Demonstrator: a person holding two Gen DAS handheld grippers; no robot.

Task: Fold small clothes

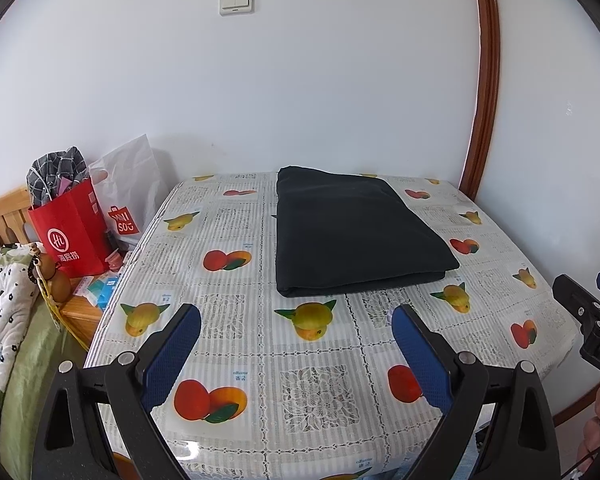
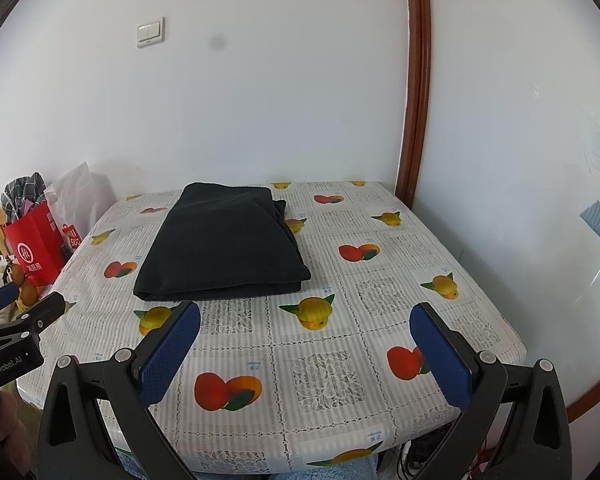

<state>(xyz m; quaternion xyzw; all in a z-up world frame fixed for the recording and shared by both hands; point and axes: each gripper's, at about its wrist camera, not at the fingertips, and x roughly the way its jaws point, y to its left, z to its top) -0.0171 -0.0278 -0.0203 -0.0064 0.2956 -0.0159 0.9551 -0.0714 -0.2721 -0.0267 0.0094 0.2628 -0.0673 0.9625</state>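
A black garment lies folded into a flat rectangle toward the back of the table, on a fruit-print cloth. It also shows in the right wrist view. My left gripper is open and empty, hovering over the table's near part, short of the garment. My right gripper is open and empty too, at the same distance from the garment. Each gripper shows at the edge of the other's view: the right one, the left one.
A red paper bag with checked cloth and a white bag stand on a wooden stand left of the table. A quilted cover lies at far left. White walls close the back and right; a brown door frame stands in the corner.
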